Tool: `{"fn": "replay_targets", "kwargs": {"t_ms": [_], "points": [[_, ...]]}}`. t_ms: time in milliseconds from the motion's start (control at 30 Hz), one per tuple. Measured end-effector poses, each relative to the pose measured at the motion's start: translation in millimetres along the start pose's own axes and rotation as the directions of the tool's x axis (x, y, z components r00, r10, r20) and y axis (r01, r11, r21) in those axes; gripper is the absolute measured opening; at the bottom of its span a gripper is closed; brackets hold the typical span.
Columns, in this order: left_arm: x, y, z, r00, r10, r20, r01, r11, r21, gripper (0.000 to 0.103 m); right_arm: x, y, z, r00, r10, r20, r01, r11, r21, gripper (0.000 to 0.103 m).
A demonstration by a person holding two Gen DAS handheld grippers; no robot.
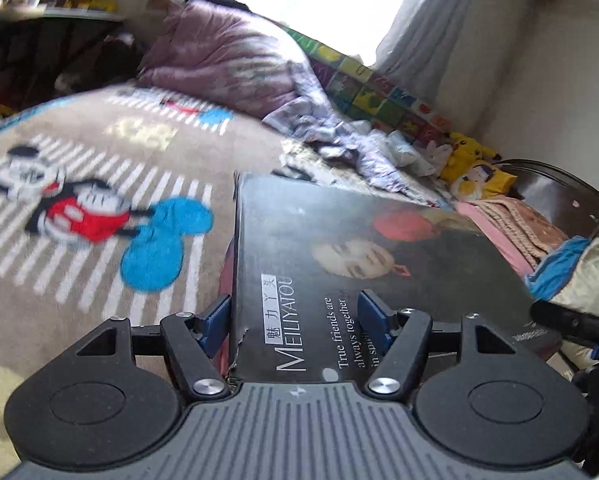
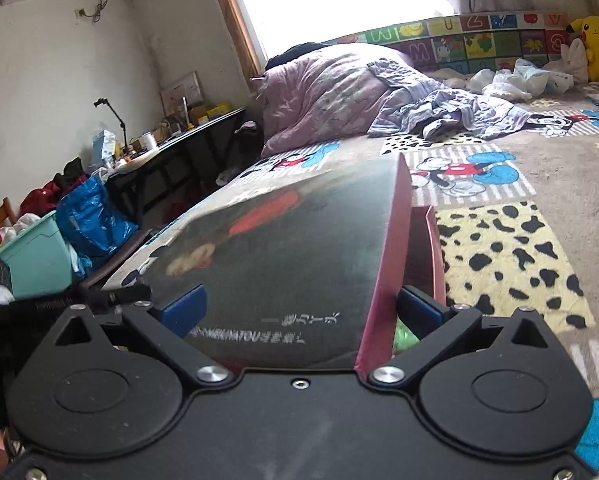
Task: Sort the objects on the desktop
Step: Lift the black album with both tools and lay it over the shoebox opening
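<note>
A flat box with a dark printed lid (image 1: 339, 240) lettered MEILIYATOU is held over a bed between both grippers. My left gripper (image 1: 295, 320) is shut on its near corner, one blue pad (image 1: 215, 320) outside the lid's side edge and the other on top of the lid. In the right wrist view the same box (image 2: 291, 240) shows a red side wall (image 2: 391, 240) and a red inner part (image 2: 423, 248). My right gripper (image 2: 299, 308) is shut on it, one pad on the dark top and one beside the red wall. Something green (image 2: 403, 336) shows inside.
Below lies a cartoon-mouse blanket (image 1: 99, 208) on the bed. A heaped pink quilt (image 2: 331, 92) and loose clothes (image 2: 459, 116) lie at the far end, with yellow plush toys (image 1: 467, 160). A cluttered dark desk (image 2: 171, 148), a blue bag (image 2: 91, 216) and a teal bin (image 2: 35, 256) stand beside the bed.
</note>
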State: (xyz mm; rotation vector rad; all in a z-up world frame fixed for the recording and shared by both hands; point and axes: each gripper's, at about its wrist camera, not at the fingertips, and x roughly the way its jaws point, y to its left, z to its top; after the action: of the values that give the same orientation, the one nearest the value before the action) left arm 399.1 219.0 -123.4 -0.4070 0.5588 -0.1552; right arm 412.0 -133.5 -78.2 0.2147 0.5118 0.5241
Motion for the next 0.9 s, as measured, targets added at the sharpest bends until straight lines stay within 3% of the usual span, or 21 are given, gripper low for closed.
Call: {"fn": "replay_targets", "kwargs": {"t_ms": [133, 367, 600, 667, 733, 900], "points": [[2.5, -1.2, -1.6, 1.0, 0.01, 0.01, -0.01, 1.0, -0.012, 0.068, 5.7, -1.3, 3.9, 1.0, -0.004, 0.003, 0.004, 1.0, -0.017, 0.103], [11.5, -24.6, 0.8, 0.998, 0.057, 0.001, -0.057, 0.996, 0.066, 0.073, 2.3, -4.8, 7.5, 0.998, -0.027, 0.05, 0.029, 0.999, -0.027, 0.103], [6.5, -31.3, -4.5, 0.995, 0.093, 0.038, -0.096, 0.992, 0.08, 0.075, -6.9, -37.0, -7.9, 0.997, -0.05, 0.055, 0.045, 0.995, 0.087, 0.103], [7.6, -42.9, -6.7, 0.997, 0.072, 0.03, -0.076, 0.984, 0.159, 0.077, -8.9, -42.3, -12.0, 0.997, -0.055, 0.055, 0.049, 0.993, 0.106, 0.103], [8.2, -52.4, -7.7, 0.995, 0.099, 0.031, -0.104, 0.968, 0.23, 0.077, -10.2, -42.4, -14.7, 0.997, -0.058, 0.056, 0.052, 0.993, 0.105, 0.103], [3.2, -65.8, -9.8, 0.986, 0.149, 0.074, -0.164, 0.944, 0.285, 0.078, -16.1, -33.1, -17.6, 0.995, -0.061, 0.076, 0.057, 0.997, 0.051, 0.103]]}}
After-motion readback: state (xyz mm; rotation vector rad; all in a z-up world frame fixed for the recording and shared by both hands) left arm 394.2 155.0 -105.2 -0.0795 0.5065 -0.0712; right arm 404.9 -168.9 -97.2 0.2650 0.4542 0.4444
